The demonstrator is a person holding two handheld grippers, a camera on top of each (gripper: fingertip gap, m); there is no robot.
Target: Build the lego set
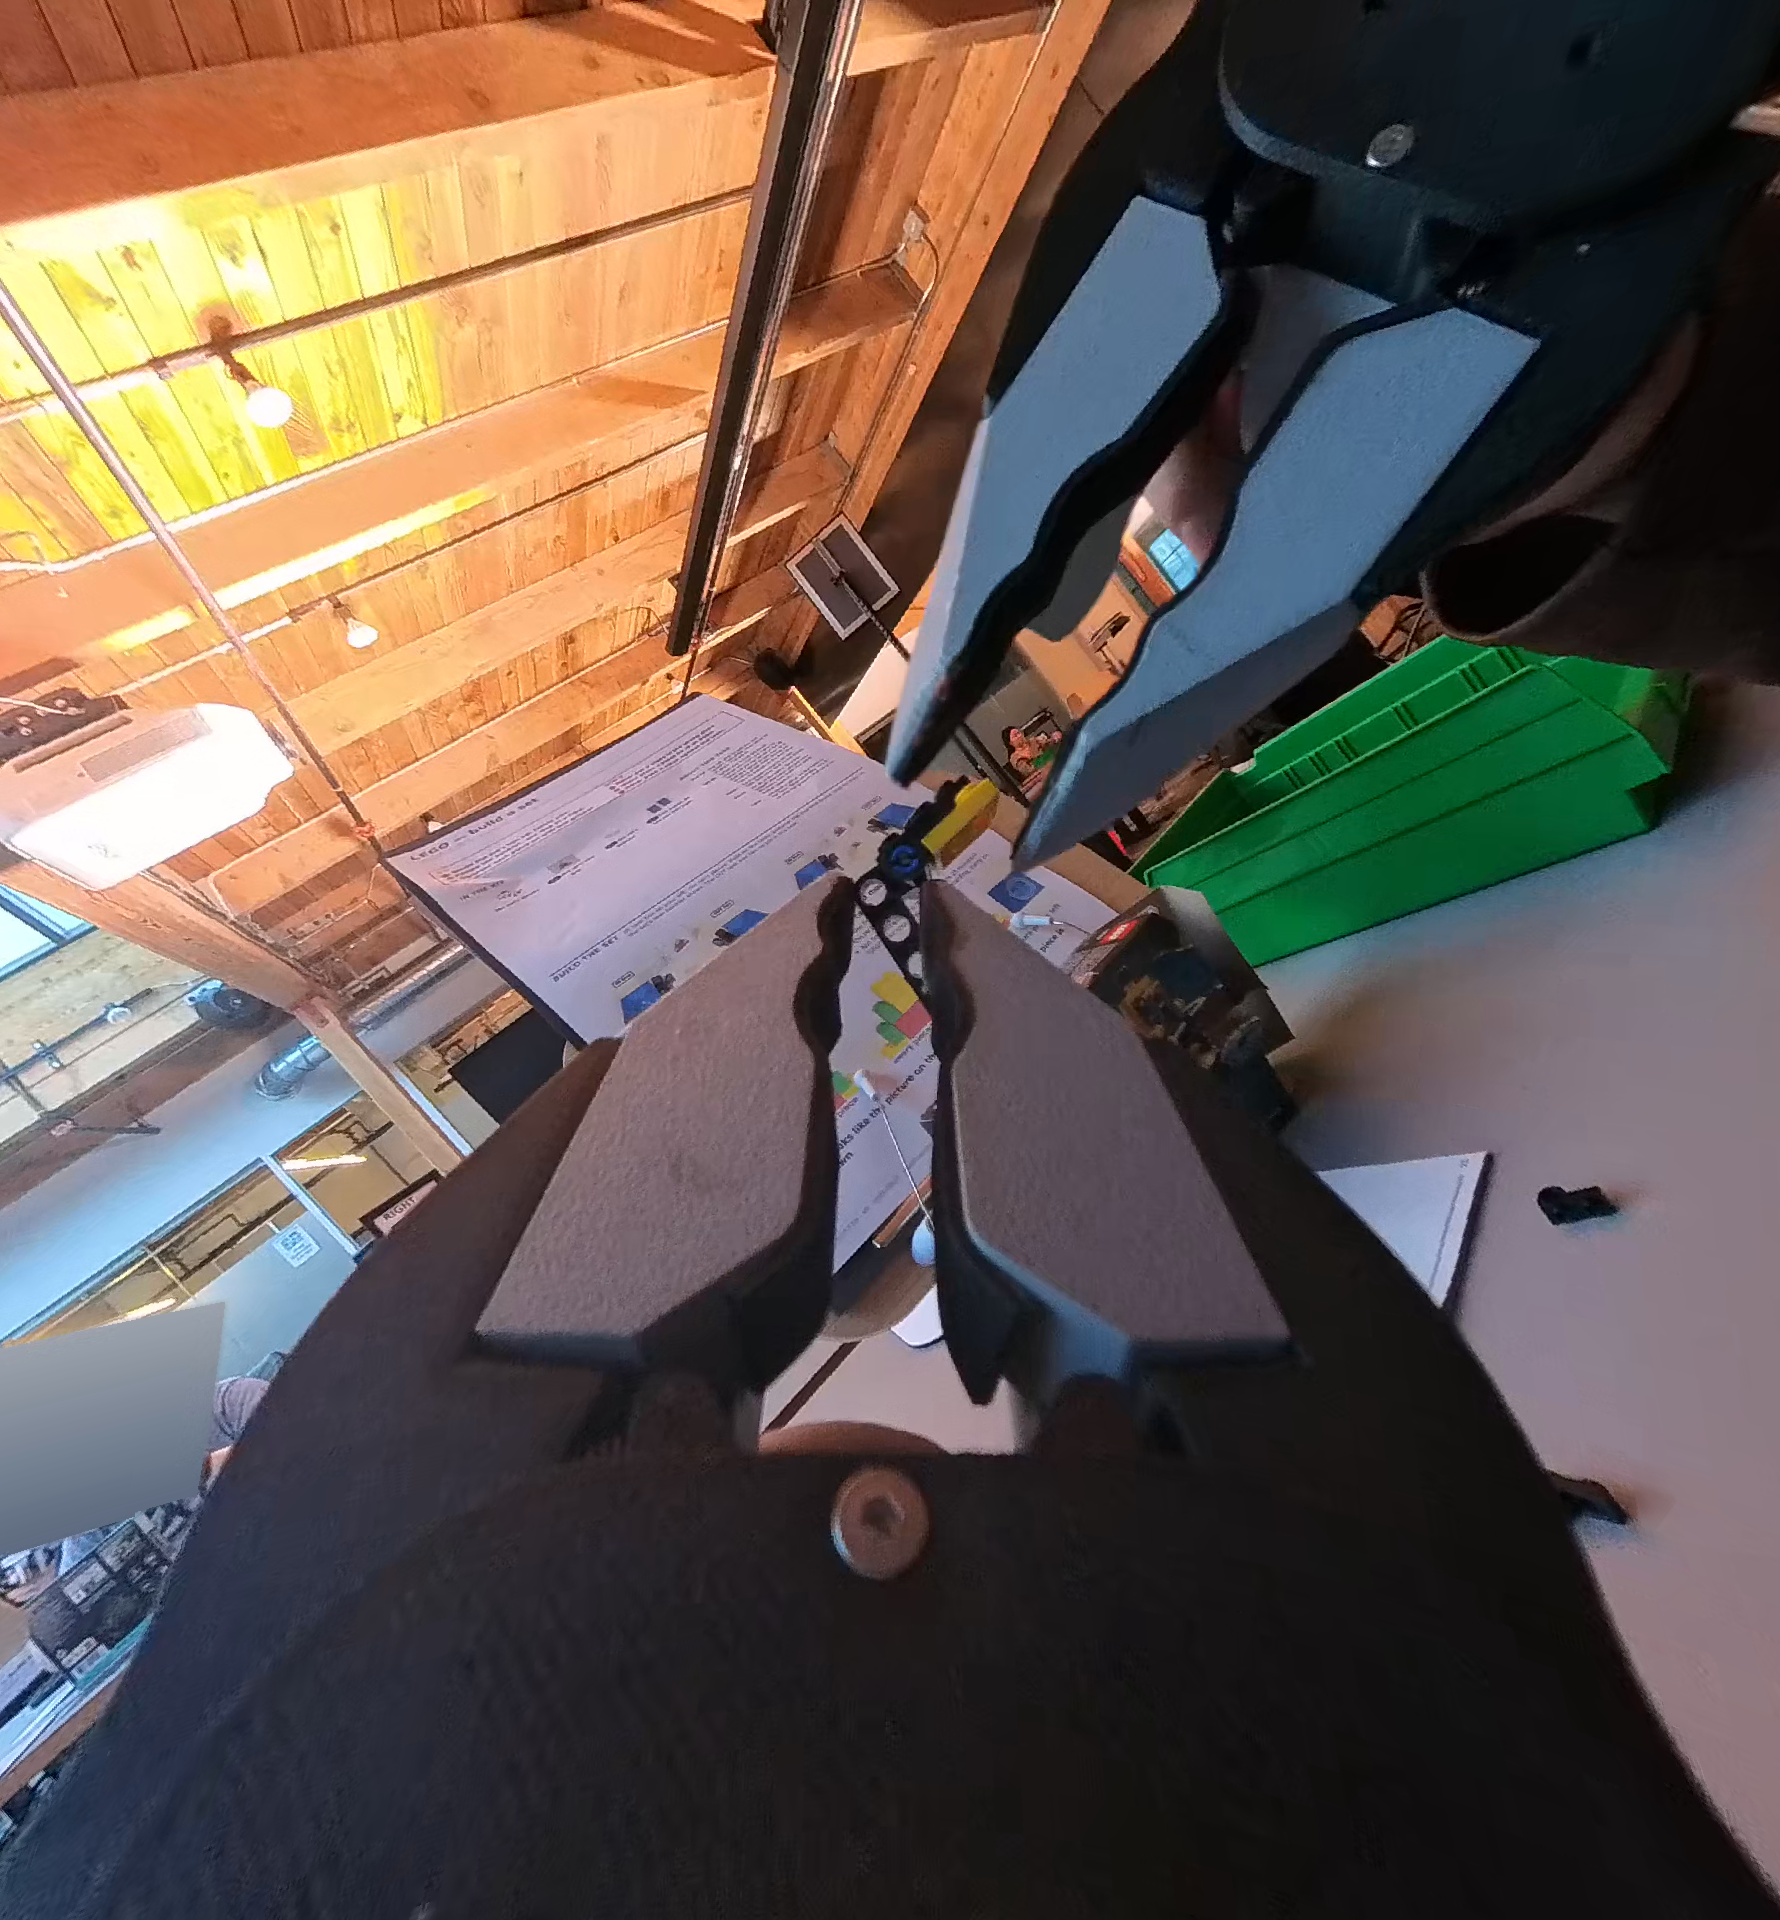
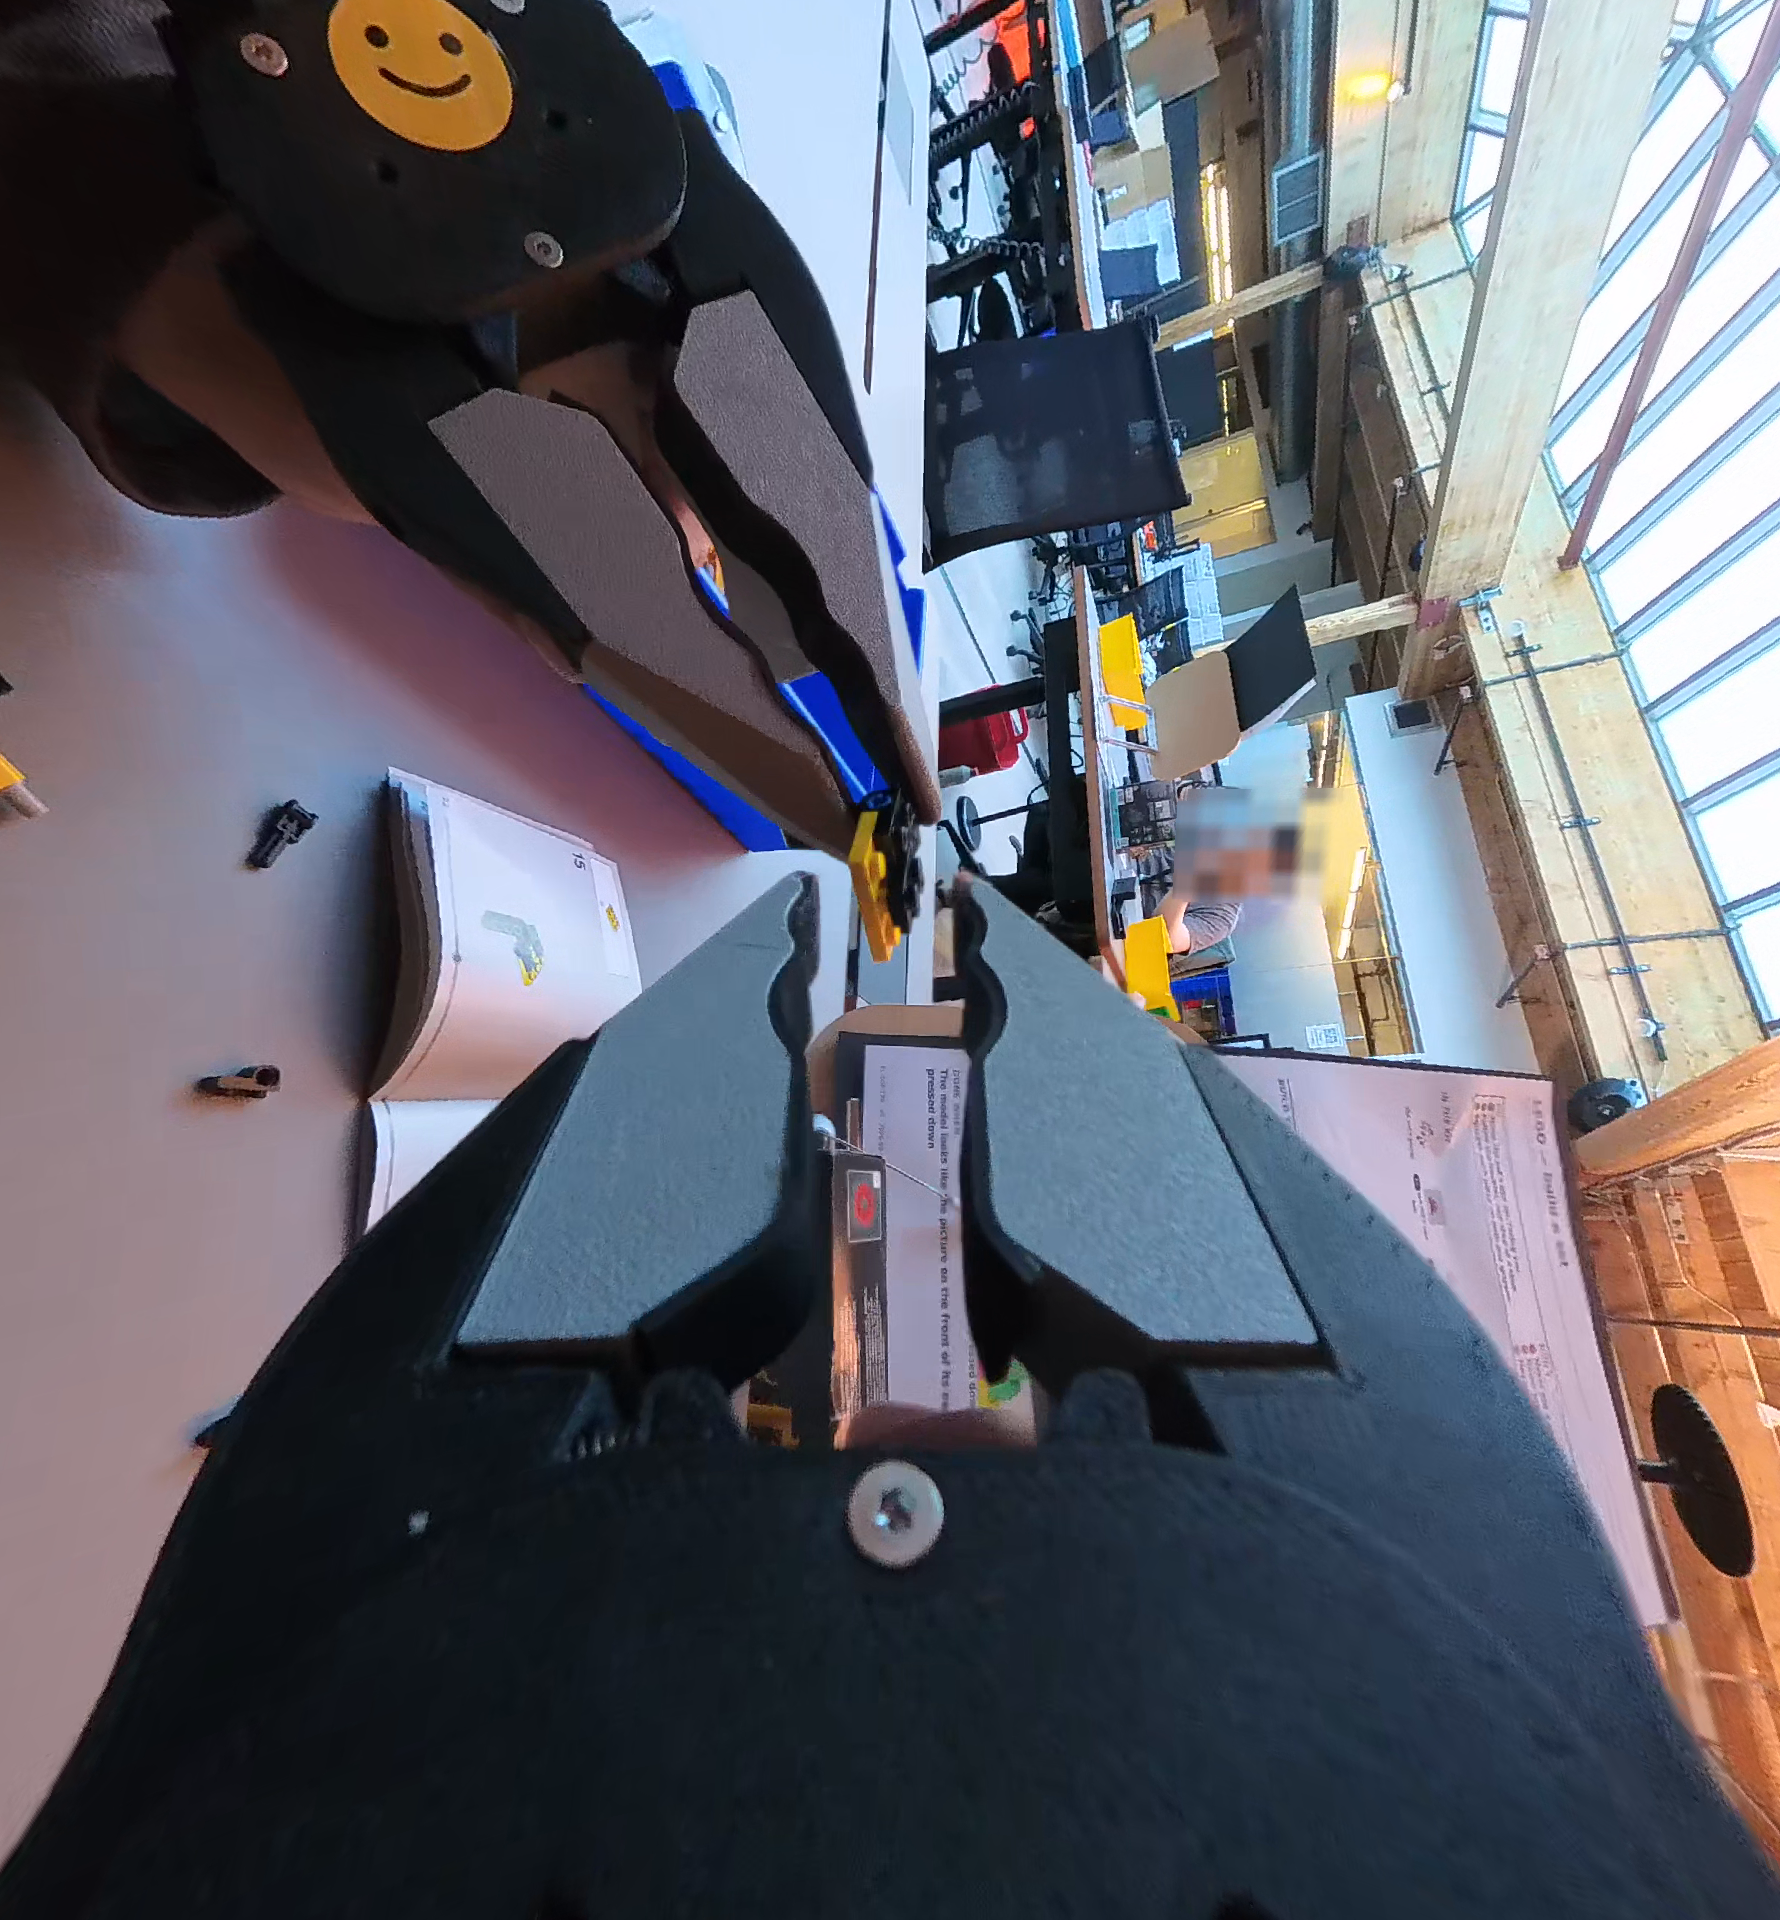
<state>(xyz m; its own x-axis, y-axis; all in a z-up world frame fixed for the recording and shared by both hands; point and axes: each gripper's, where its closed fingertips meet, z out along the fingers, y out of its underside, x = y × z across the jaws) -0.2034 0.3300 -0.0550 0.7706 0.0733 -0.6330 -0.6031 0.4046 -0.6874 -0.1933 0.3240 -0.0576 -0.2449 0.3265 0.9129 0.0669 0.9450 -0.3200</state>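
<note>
STATE: left gripper [image 1: 891, 904] fingers clamp the black beam [image 1: 894, 928] of the lego assembly [image 1: 922, 852] above the worktop [image 1: 1644, 1039]; right gripper [image 2: 886, 894] fingers apart around its yellow end | RISK: you close off-centre, twisting the joint apart and dropping pieces.

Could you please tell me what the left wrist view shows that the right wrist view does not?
Only the left wrist view shows the green bins and the holes along the black beam that the left gripper is shut on. Only the right wrist view shows the blue bin behind that gripper, the smiley sticker on it, and two loose black pins beside the open booklet. Both show the yellow piece on the beam's end, with the right gripper open around it.
</note>
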